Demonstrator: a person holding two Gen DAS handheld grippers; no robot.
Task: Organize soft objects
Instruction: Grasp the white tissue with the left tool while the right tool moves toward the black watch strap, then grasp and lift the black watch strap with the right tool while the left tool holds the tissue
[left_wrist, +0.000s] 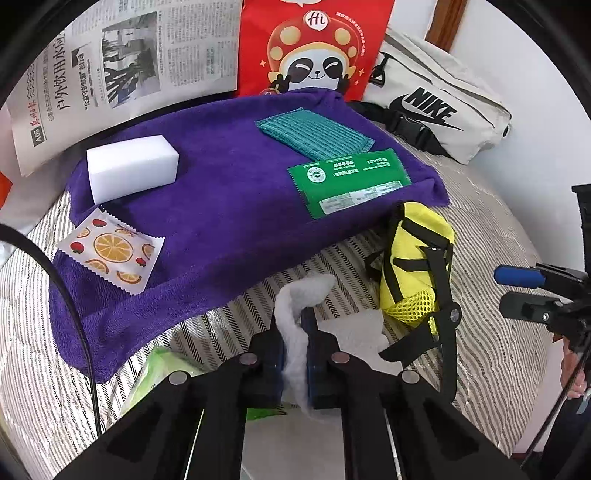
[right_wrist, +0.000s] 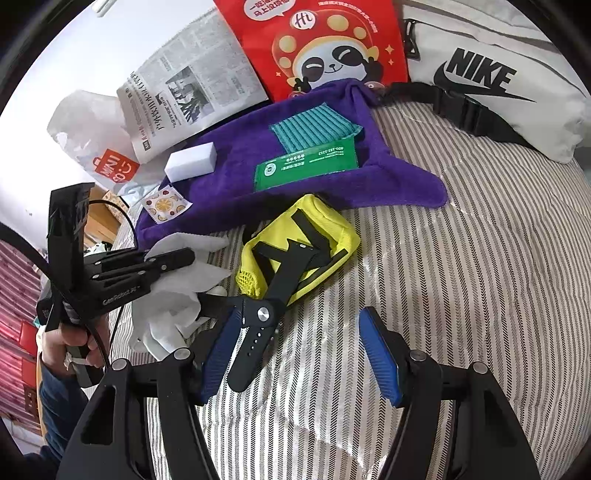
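Clamped in the left gripper (left_wrist: 294, 363): white wadding (left_wrist: 295, 325), lifted just off the bed (left_wrist: 480, 332) near the purple towel's (left_wrist: 221, 221) front edge. Already on the towel: sponge (left_wrist: 132, 173), fruit sachet (left_wrist: 110, 251), teal cloth (left_wrist: 314, 134), green packet (left_wrist: 349, 182). Still loose beside it: yellow pouch (right_wrist: 299, 243), watch strap (right_wrist: 258, 332). Right gripper (right_wrist: 299, 354) released, empty, hovering there.

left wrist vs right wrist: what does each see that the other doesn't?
Left wrist only: the left gripper fingers shut on the white wadding, and a green packet beneath.
Right wrist only: the open right gripper, the hand holding the left gripper, a white shopping bag.
Both: purple towel, white sponge, yellow pouch, Nike bag.
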